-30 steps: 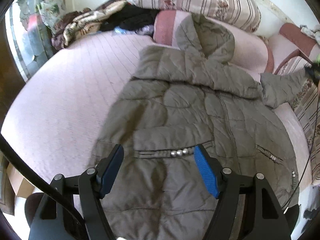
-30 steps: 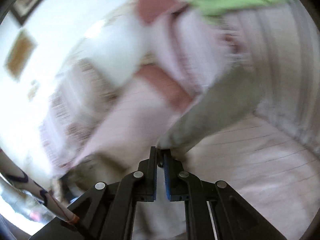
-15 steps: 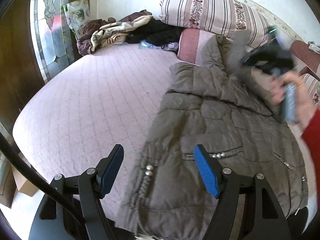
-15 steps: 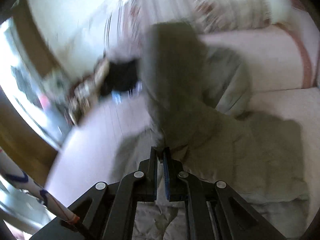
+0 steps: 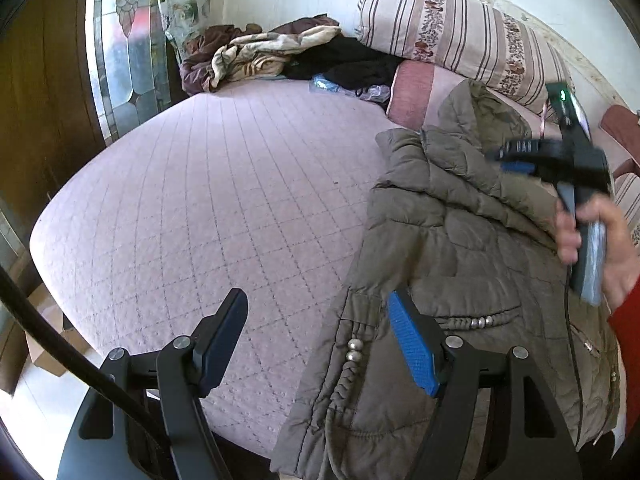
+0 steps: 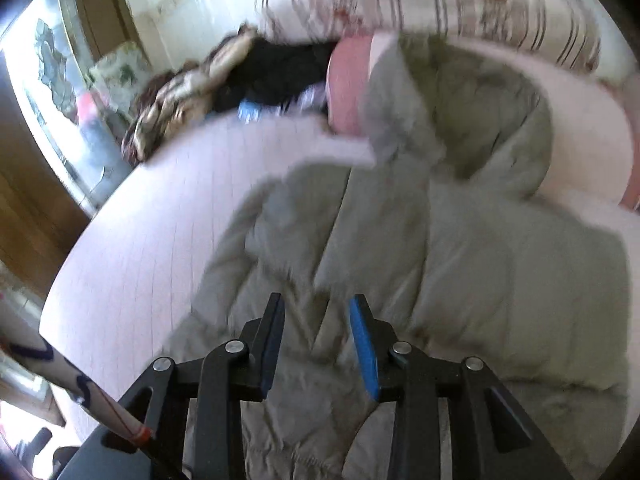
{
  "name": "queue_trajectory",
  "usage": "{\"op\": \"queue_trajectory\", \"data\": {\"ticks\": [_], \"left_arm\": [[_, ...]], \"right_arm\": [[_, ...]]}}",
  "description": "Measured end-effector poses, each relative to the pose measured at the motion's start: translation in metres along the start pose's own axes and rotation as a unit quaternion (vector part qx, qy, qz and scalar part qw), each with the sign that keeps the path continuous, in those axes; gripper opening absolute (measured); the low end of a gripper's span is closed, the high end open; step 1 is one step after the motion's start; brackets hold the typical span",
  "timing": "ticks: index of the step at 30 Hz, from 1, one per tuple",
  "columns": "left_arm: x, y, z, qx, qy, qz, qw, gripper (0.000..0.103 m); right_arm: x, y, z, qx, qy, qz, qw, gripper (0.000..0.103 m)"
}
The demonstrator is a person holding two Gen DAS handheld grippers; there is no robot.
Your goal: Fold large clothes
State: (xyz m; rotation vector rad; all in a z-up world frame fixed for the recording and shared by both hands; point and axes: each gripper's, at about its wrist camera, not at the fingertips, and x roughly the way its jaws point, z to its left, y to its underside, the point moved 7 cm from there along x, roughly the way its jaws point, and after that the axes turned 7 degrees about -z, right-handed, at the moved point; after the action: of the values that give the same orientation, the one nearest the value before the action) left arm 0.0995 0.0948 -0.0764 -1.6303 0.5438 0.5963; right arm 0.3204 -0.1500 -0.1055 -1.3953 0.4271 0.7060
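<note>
An olive quilted hooded coat (image 5: 460,264) lies on the pink quilted bed (image 5: 224,208), hood towards the pillows, with its right sleeve folded across the chest. My left gripper (image 5: 316,340) is open and empty above the coat's left hem edge. My right gripper (image 6: 318,344) is open and empty just above the coat (image 6: 460,272). It also shows in the left wrist view (image 5: 516,158), held over the coat's shoulder.
A pile of brown, cream and black clothes (image 5: 288,56) lies at the bed's far end. A striped pillow (image 5: 452,44) and a pink cushion (image 5: 412,92) stand behind the hood. A wooden door and patterned glass (image 5: 124,48) are on the left.
My right gripper carried the sleeve across the coat, then opened and let it go. My left gripper drifted left, off the coat's middle to its left edge.
</note>
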Motion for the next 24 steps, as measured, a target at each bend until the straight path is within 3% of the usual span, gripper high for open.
{"op": "queue_trajectory", "data": {"ticks": [4, 7, 9, 11, 15, 20, 24], "left_arm": [[0.002, 0.001, -0.003, 0.003, 0.001, 0.003, 1.0000, 0.072], [0.004, 0.001, -0.002, 0.006, -0.004, 0.004, 1.0000, 0.072], [0.006, 0.001, 0.000, 0.005, -0.007, 0.006, 0.9999, 0.072], [0.009, 0.001, 0.003, 0.004, -0.013, 0.004, 0.9999, 0.072], [0.019, 0.001, 0.004, 0.001, -0.020, 0.020, 0.9996, 0.072], [0.011, -0.006, 0.004, -0.002, -0.013, 0.032, 0.9994, 0.072], [0.004, -0.008, 0.013, 0.003, -0.013, 0.038, 0.9992, 0.075]], "right_arm": [[0.036, -0.042, -0.013, 0.030, 0.053, -0.011, 0.998, 0.036], [0.073, -0.051, -0.020, 0.041, 0.089, 0.014, 0.995, 0.036], [0.104, -0.030, -0.017, 0.073, 0.056, 0.083, 0.992, 0.036], [0.111, -0.015, -0.007, 0.090, 0.030, 0.106, 0.990, 0.037], [0.097, 0.003, 0.009, 0.098, -0.040, 0.116, 0.988, 0.037], [0.065, -0.006, -0.012, 0.139, -0.035, 0.087, 0.986, 0.039], [-0.012, -0.005, -0.041, 0.150, -0.061, 0.049, 0.986, 0.069]]}}
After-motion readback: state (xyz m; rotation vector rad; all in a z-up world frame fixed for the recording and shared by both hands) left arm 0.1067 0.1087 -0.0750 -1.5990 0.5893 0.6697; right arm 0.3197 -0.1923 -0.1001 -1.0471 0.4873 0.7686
